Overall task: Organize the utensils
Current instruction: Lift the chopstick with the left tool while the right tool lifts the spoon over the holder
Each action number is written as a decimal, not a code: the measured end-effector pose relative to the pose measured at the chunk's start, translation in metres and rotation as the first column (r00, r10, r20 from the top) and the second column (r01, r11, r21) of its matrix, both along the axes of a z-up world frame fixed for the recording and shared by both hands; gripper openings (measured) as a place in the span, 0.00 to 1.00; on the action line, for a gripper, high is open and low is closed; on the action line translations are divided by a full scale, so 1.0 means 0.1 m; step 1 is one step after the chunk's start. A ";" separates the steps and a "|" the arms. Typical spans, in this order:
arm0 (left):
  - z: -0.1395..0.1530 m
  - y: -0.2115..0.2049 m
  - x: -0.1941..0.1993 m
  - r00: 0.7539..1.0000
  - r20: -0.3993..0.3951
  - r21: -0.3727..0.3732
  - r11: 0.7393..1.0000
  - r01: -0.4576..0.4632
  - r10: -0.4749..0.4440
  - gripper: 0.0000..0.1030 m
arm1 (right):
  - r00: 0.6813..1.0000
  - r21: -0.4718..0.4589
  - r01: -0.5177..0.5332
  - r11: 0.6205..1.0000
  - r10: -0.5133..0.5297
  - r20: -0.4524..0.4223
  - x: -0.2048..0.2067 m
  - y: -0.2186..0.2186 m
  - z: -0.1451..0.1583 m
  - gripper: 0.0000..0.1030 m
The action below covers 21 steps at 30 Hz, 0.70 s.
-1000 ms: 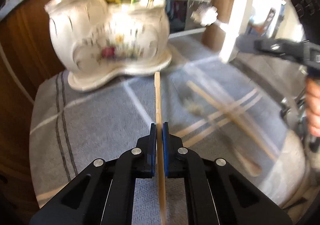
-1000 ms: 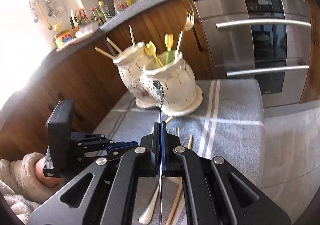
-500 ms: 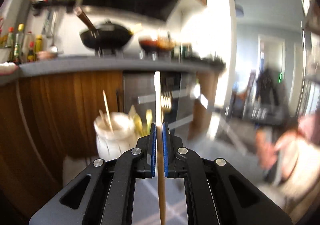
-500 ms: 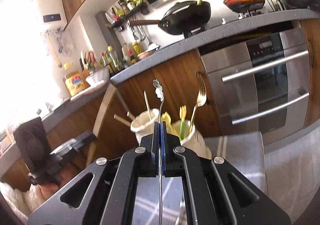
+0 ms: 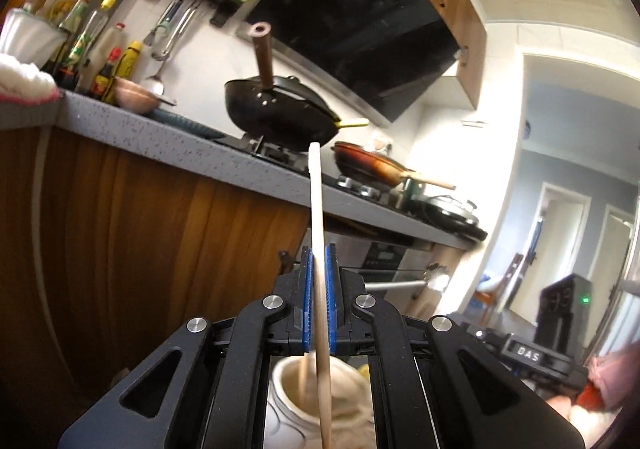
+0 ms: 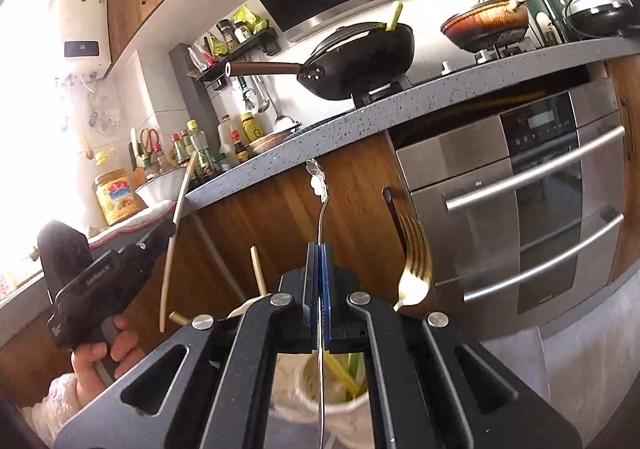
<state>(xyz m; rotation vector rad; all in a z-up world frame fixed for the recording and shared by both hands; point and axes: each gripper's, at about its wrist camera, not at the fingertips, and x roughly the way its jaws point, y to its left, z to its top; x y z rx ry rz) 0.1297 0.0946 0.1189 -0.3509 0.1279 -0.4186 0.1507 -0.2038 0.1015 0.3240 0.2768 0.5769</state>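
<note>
Two utensils held above a two-compartment holder. The left gripper is seen with its blue-padded jaws closed on a pale flat wooden stick, clamped near mid-length; the long axis of the stick runs upright between the pads, one end rising in front of the grey speckled counter and the other descending toward the open mouth of the cream ceramic utensil holder, which lies directly beneath the jaws. In the right wrist view, the right gripper is shown with its jaws pressed together on the thin handle of a silver metal spoon, bowl uppermost and handle pointing down into the second compartment of the holder, where yellow and green utensils already stand; a gold fork leans out of it at the right. The left gripper is seen there to the left, carried by a hand. The deciding relation is judged to be vertical alignment: each long axis is nearly plumb over its own compartment, so a straight descent and release is likely called for. Whether either lower tip has entered the rim cannot be told.
</note>
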 end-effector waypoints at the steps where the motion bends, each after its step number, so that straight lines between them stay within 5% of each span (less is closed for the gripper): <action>1: -0.03 -0.01 0.06 1.000 -0.001 -0.005 1.000 0.000 0.000 0.06 | 1.000 -0.006 0.006 1.000 -0.005 0.008 0.04 0.04 -0.01 0.01; 21: -0.41 -0.21 0.48 1.000 -0.010 0.012 1.000 0.025 -0.025 0.06 | 0.988 -0.083 0.113 0.990 -0.103 0.118 0.31 0.40 -0.38 0.01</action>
